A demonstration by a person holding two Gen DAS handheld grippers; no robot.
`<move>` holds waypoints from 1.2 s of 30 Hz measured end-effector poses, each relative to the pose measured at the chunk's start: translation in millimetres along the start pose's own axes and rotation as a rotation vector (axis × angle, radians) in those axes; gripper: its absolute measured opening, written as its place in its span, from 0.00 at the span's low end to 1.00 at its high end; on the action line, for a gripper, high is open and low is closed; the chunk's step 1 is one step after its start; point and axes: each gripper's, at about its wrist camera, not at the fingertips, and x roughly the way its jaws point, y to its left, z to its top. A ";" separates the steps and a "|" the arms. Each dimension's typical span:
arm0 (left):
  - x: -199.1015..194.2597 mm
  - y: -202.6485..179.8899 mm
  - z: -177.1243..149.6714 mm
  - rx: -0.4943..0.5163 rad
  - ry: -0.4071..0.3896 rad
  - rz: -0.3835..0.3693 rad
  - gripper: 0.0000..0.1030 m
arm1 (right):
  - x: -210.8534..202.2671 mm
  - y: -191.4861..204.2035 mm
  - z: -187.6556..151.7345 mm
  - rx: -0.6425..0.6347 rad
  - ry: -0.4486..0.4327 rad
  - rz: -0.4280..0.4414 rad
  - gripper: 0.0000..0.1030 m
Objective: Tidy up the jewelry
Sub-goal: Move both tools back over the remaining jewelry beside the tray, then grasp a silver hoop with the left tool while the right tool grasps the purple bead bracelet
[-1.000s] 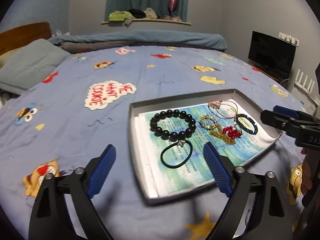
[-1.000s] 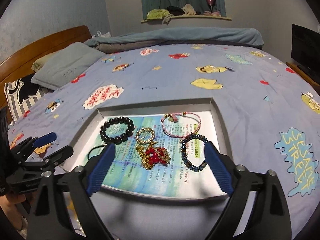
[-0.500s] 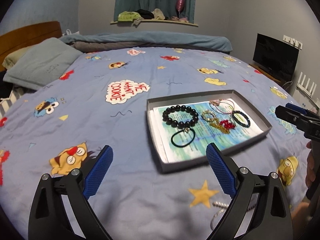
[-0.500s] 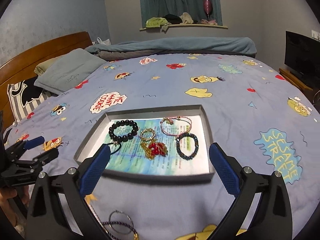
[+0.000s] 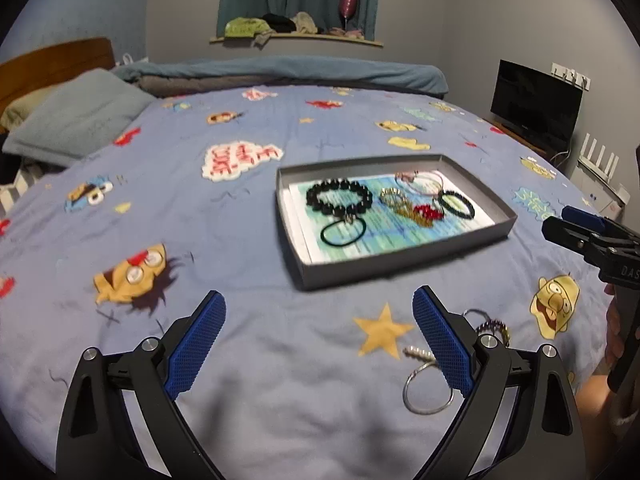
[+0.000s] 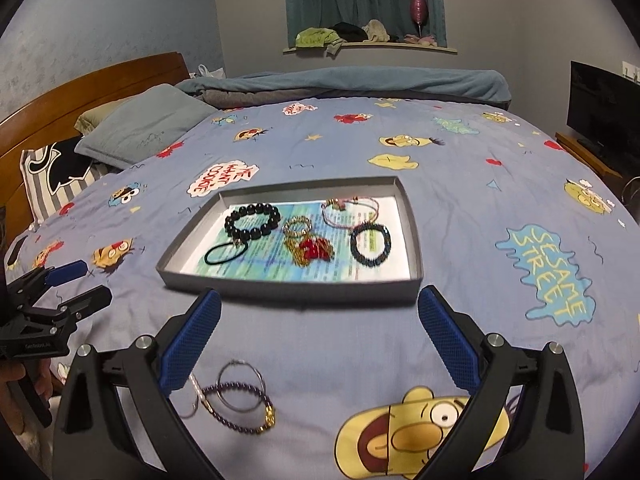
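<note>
A blue cartoon-print bedspread (image 6: 460, 216) covers the bed and fills both views; on it sits a shallow grey tray (image 6: 412, 236) lined with a printed sheet; inside the tray lie a black bead bracelet (image 6: 253, 222), a black hair tie (image 6: 225, 255) touching it, a gold chain (image 6: 298, 240) tangled with a red bead piece (image 6: 314, 249), a pink cord bracelet (image 6: 350, 210) and a dark blue bead bracelet (image 6: 370, 245). The left gripper (image 5: 319, 338) hovers over the bedspread short of the tray, its blue-padded fingers spread wide and holding nothing; the right gripper (image 6: 319, 334) does the same nearer the tray's front wall, fingers equally wide and empty. Loose on the bedspread, outside the tray and near the right gripper's left finger, lie a thin silver hoop (image 6: 240, 386), overlapping a purple bead bracelet (image 6: 240, 408) with a gold clasp, and a small pearl strand (image 6: 196, 390) just beside them.
</note>
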 end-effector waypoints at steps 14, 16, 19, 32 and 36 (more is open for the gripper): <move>30.9 -12.3 -31.4 0.054 0.077 -0.030 0.91 | 24.4 -2.9 -41.8 -0.038 0.067 0.018 0.95; 32.7 -16.8 -35.0 0.075 0.085 -0.046 0.91 | 26.8 -3.3 -45.9 -0.049 0.077 0.025 0.95; 33.5 -23.2 -38.8 0.100 0.090 -0.076 0.91 | 28.7 -3.4 -51.9 -0.068 0.091 0.034 0.95; 42.5 -45.5 -51.1 0.178 0.131 -0.161 0.66 | 33.6 4.3 -65.5 -0.101 0.157 0.141 0.71; 42.2 -50.3 -53.2 0.197 0.149 -0.199 0.46 | 34.6 17.8 -69.9 -0.146 0.188 0.186 0.48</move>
